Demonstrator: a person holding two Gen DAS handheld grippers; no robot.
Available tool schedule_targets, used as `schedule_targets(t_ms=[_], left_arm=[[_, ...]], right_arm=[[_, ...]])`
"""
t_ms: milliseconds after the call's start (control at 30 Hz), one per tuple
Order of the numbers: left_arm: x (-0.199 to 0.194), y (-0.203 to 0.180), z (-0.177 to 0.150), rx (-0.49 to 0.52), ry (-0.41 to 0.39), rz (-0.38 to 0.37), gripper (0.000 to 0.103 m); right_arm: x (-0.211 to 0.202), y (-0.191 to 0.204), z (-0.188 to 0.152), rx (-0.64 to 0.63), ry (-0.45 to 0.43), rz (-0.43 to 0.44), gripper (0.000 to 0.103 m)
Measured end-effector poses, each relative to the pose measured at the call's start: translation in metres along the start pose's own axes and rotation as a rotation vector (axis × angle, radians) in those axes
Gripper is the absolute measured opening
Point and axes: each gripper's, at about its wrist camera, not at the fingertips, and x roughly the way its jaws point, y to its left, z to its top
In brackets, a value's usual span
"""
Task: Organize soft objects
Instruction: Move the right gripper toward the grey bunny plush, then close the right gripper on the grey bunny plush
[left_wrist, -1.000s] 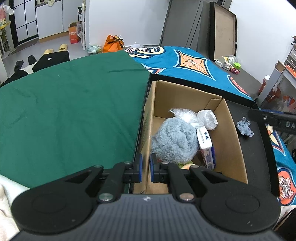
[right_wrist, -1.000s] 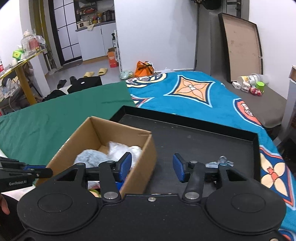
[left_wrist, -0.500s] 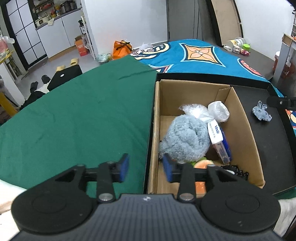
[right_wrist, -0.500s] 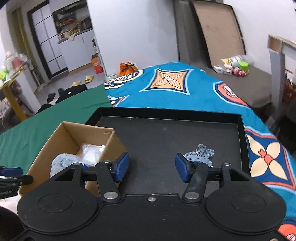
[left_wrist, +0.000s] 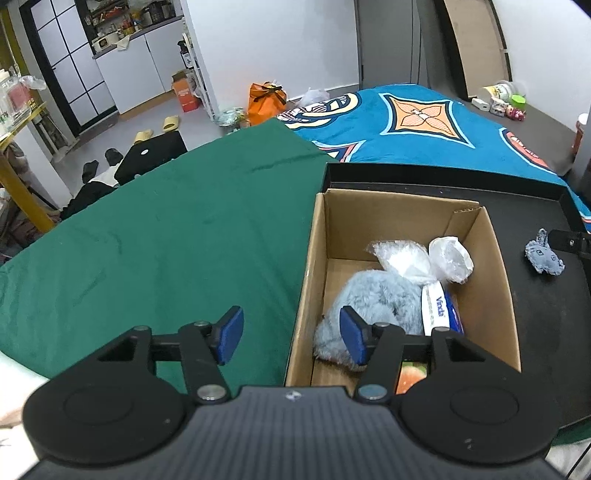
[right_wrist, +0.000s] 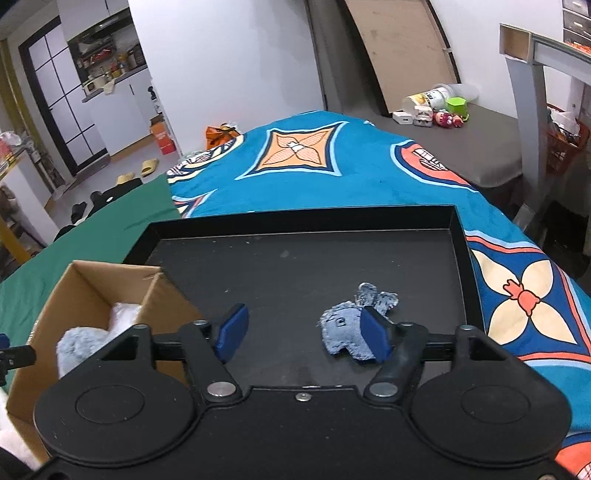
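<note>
A: On the black tray (right_wrist: 458, 236), right of the cardboard box (right_wrist: 44, 317): small denim toy (right_wrist: 349, 328), flat, limp, frayed at the edges. Right claw (right_wrist: 301, 334) just opening, pads apart, nothing clamped; toy behind the right pad.

B: Handling?

A: Probably light, soft, easily crushed flat; no slip expected on cloth. Best pinched across the thick middle, not by an ear.

B: Left claw (left_wrist: 291, 336)?

A: Also just opening, pads apart, empty, astride the box's near wall. Inside the box: grey plush (left_wrist: 373, 299), tissue pack (left_wrist: 439, 310), plastic bags (left_wrist: 424, 258).
</note>
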Motion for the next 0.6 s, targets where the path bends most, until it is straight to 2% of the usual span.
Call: schedule_targets(t_ms=[300, 600], left_arm=[[0.009, -0.016, 0.01, 0.013, 0.012, 0.044, 0.057], [0.012, -0.022, 0.015, 0.021, 0.032, 0.071, 0.057]], right_arm=[[0.027, -0.019, -0.001, 0.035, 0.03, -0.043, 0.084], [0.055, -0.036, -0.007, 0.051, 0.086, -0.083, 0.084]])
